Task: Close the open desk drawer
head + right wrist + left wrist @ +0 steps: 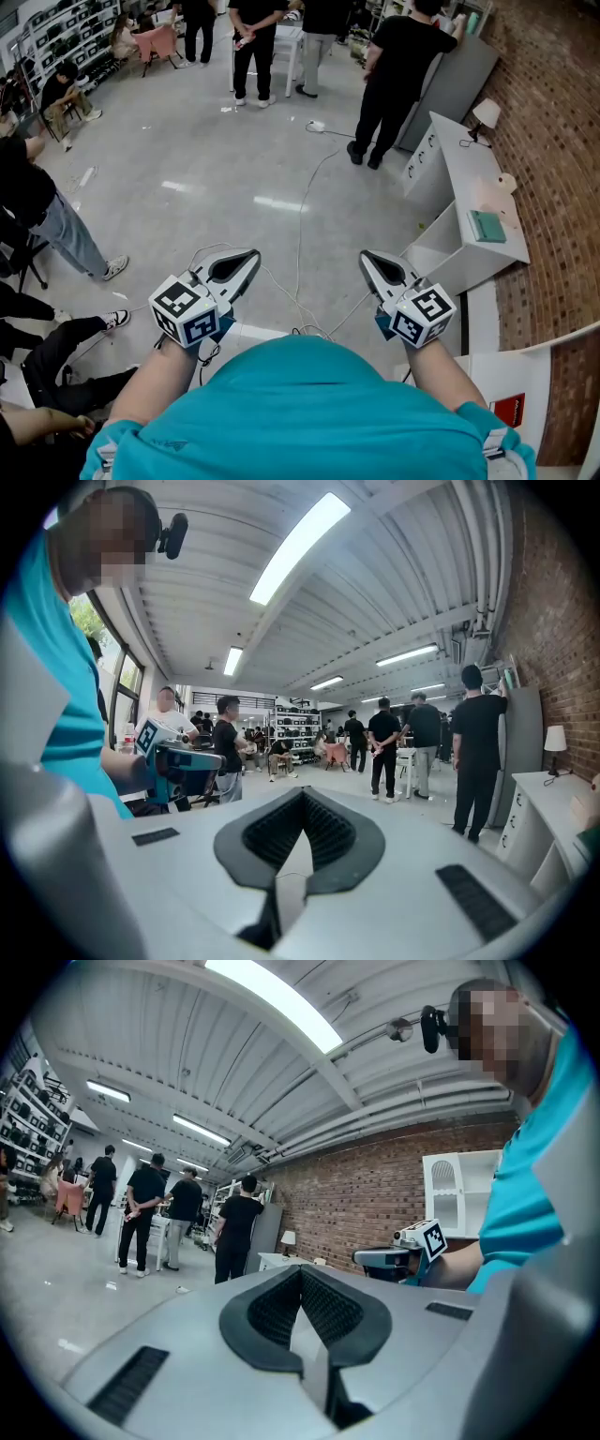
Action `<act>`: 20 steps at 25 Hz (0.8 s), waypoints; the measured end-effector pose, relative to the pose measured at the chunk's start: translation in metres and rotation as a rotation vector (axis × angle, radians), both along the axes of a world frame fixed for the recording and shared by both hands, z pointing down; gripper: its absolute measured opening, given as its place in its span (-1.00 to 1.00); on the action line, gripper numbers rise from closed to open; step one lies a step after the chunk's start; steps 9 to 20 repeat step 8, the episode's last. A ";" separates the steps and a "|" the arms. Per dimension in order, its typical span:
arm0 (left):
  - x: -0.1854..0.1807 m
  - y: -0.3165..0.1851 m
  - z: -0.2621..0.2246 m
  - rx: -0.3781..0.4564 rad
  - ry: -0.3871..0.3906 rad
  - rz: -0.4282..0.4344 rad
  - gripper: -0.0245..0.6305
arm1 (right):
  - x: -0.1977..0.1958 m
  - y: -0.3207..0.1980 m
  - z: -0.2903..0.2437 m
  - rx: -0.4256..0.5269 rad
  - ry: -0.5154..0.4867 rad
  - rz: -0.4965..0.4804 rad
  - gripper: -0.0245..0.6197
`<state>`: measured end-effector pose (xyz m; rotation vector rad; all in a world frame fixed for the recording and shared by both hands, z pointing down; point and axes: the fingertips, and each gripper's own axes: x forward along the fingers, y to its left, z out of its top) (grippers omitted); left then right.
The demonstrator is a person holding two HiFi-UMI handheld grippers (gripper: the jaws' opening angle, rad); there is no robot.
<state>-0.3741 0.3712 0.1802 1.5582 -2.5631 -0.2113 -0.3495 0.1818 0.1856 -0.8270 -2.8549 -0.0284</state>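
Observation:
The white desk point(473, 173) stands along the brick wall at the right of the head view. One drawer point(442, 249) at its near end is pulled out toward the room; the drawers point(420, 157) further along are pushed in. My left gripper point(249, 255) and right gripper point(367, 256) are held in front of my chest, both shut with nothing in them, well short of the desk. The left gripper view shows its jaws point(300, 1271) pressed together, with the desk point(279, 1260) small and far off. The right gripper's jaws point(302, 795) also meet, and the desk point(553, 794) is at the right.
A teal book point(487, 226), a paper roll point(506, 183) and a lamp point(485, 112) sit on the desk. A cable point(302, 225) runs over the floor to a power strip point(316, 126). A person in black point(394, 75) stands by a grey cabinet point(457, 80); others stand and sit at the back and left.

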 end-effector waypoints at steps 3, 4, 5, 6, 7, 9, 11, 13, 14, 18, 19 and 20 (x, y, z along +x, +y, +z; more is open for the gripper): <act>0.000 0.002 -0.002 0.002 -0.002 0.001 -0.88 | -0.001 0.002 -0.001 -0.001 -0.007 -0.007 -0.86; 0.000 0.002 -0.003 0.003 -0.003 0.001 -0.88 | -0.001 0.002 -0.001 -0.002 -0.008 -0.008 -0.86; 0.001 0.001 -0.003 0.005 -0.004 0.001 -0.88 | -0.001 0.002 -0.001 -0.001 -0.008 -0.007 -0.86; 0.001 0.000 -0.003 0.006 -0.004 0.001 -0.88 | 0.000 0.002 -0.002 0.000 -0.007 -0.006 -0.86; 0.001 -0.001 -0.004 0.008 -0.005 0.001 -0.88 | 0.000 0.001 -0.002 0.000 -0.007 -0.006 -0.86; 0.002 -0.003 -0.004 0.010 -0.005 0.002 -0.88 | 0.000 0.000 -0.002 0.001 -0.007 -0.005 -0.86; 0.002 -0.003 -0.004 0.010 -0.005 0.002 -0.88 | 0.000 0.000 -0.002 0.001 -0.007 -0.005 -0.86; 0.002 -0.003 -0.004 0.010 -0.005 0.002 -0.88 | 0.000 0.000 -0.002 0.001 -0.007 -0.005 -0.86; 0.002 -0.003 -0.004 0.010 -0.005 0.002 -0.88 | 0.000 0.000 -0.002 0.001 -0.007 -0.005 -0.86; 0.002 -0.003 -0.004 0.010 -0.005 0.002 -0.88 | 0.000 0.000 -0.002 0.001 -0.007 -0.005 -0.86; 0.002 -0.003 -0.004 0.010 -0.005 0.002 -0.88 | 0.000 0.000 -0.002 0.001 -0.007 -0.005 -0.86; 0.002 -0.003 -0.004 0.010 -0.005 0.002 -0.88 | 0.000 0.000 -0.002 0.001 -0.007 -0.005 -0.86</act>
